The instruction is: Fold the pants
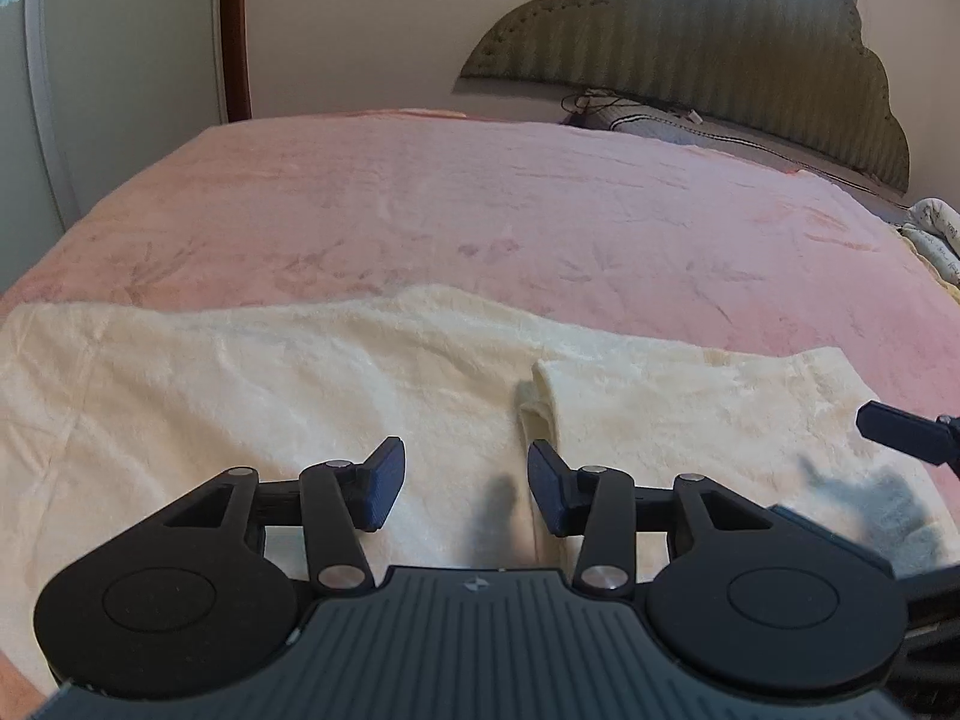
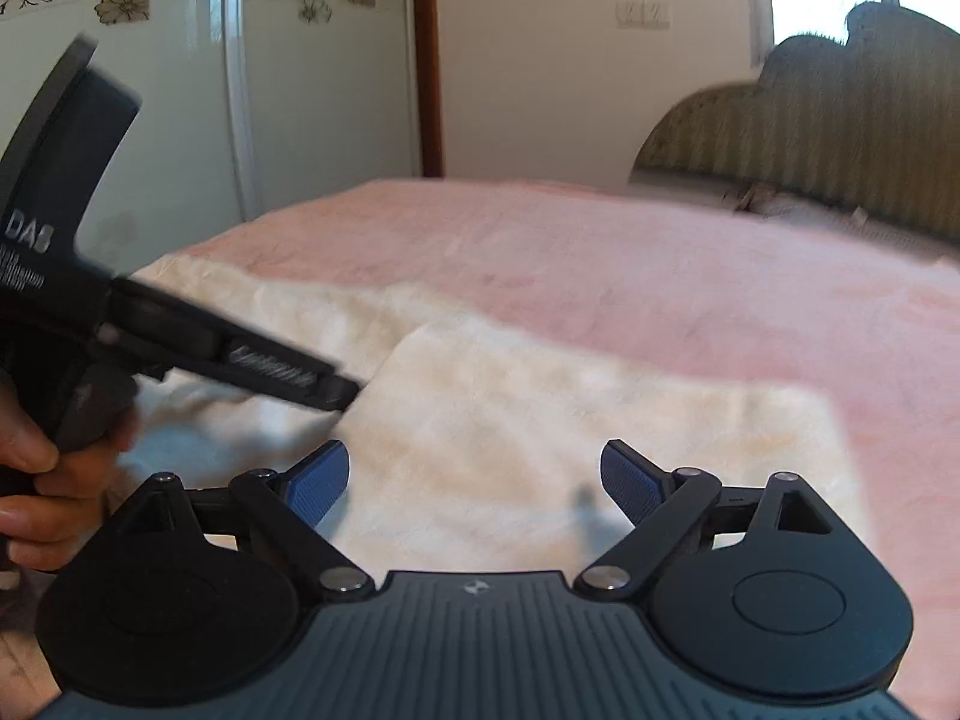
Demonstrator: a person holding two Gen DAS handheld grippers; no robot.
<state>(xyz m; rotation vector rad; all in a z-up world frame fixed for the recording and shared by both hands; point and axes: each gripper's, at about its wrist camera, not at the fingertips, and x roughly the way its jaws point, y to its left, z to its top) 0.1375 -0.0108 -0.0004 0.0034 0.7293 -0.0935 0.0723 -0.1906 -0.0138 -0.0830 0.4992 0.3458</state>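
Note:
Cream fleece pants [image 1: 300, 384] lie flat across the near part of a pink bed [image 1: 480, 204]. A folded-over flap [image 1: 690, 396] covers their right part, with its fold edge near the middle. My left gripper [image 1: 465, 489] is open and empty, just above the pants beside that fold edge. My right gripper [image 2: 474, 483] is open and empty, low over the folded flap [image 2: 570, 408]. The left gripper [image 2: 288, 372] also shows at the left of the right wrist view, held by a hand. A right fingertip [image 1: 900, 429] shows at the right edge of the left wrist view.
A padded olive headboard [image 1: 690, 42] stands at the far right of the bed, with a pillow and cables [image 1: 654, 120] below it. A patterned bundle of fabric [image 1: 936, 234] lies at the bed's right edge. A white wardrobe [image 2: 180, 90] and a brown door frame [image 2: 429, 60] stand behind the bed.

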